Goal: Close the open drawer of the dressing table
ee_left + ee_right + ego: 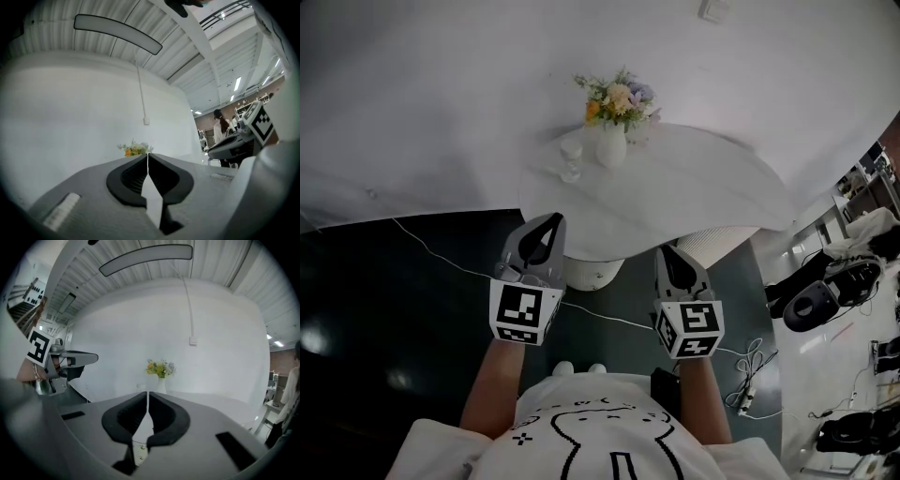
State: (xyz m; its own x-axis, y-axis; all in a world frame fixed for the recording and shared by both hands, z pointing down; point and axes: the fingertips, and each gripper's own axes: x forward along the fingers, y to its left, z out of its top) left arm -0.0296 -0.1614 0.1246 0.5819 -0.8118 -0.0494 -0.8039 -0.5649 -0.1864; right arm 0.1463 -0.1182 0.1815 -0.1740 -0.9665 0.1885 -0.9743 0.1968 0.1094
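The white dressing table (712, 183) stands against a white wall, with a vase of flowers (614, 112) and a small glass (571, 161) on its top. Under its front edge a rounded white part (592, 273) shows; I cannot tell whether it is the drawer. My left gripper (551, 221) is held level before the table's left front edge, jaws shut on nothing. My right gripper (668, 251) is beside it at the right, also shut and empty. The left gripper view shows closed jaws (147, 155) with the flowers (134, 149) beyond; the right gripper view shows the same (148, 393), facing the vase (161, 369).
A white cable (441, 258) runs across the dark floor (384, 309) under the grippers. Black equipment (811, 305) and a power strip (744, 401) lie on the pale floor at the right. A person (219, 127) stands far off in the left gripper view.
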